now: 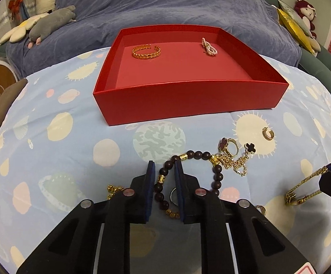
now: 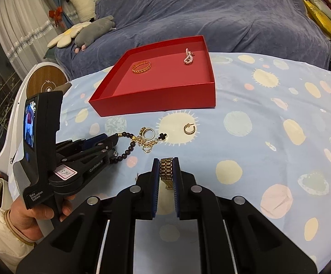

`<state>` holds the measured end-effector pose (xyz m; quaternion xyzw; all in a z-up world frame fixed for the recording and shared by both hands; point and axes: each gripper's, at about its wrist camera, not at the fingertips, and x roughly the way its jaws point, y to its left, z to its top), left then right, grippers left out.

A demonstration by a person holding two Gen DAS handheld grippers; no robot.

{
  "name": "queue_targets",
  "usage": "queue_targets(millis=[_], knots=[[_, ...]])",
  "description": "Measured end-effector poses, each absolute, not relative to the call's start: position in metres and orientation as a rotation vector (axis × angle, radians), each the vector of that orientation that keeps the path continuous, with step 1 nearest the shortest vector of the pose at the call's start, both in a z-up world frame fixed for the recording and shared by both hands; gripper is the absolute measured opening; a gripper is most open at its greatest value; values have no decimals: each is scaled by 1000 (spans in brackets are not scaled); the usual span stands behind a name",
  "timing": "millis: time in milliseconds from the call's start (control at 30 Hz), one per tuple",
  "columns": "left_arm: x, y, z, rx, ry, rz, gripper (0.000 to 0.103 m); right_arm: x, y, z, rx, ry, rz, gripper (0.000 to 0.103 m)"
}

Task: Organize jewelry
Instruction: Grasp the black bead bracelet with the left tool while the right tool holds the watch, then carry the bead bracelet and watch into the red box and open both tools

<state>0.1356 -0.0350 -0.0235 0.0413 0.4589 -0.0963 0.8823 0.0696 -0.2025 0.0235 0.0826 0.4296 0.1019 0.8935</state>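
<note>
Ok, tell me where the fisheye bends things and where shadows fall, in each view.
Left wrist view: the red box bows along its front edge, the corners go black, and the left hand-held gripper shades the cloth beneath. Right wrist view: the tablecloth curves like a dome, and the gold watch band between the right hand-held gripper fingers stays sharp.

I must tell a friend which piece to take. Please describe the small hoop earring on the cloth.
Start at the red box on the blue cloth. In front of its near wall, on a cream sun print, lies the gold hoop earring. It lies alone, apart from the tangled chain and rings beside it, and is an open half-hoop.
</note>
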Motion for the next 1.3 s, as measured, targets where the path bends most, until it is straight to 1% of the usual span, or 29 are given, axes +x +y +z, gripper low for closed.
queue_targets(millis=[100,567,933,1133,1300], knots=[[136,-32,-22,60,967,-208,6,70,-204,24,177,890,206,10],[113,-31,11,28,914,-265,6,72,-193,38,186,862,228,10],[100,-17,76,-38,810,-341,6,82,-187,65,202,808,252,10],[122,-11,121,-67,739,-357,6,122,-201,99,204,768,264,10],[168,-17,135,-20,705,-303,6,177,-207,112,187,757,240,10]])
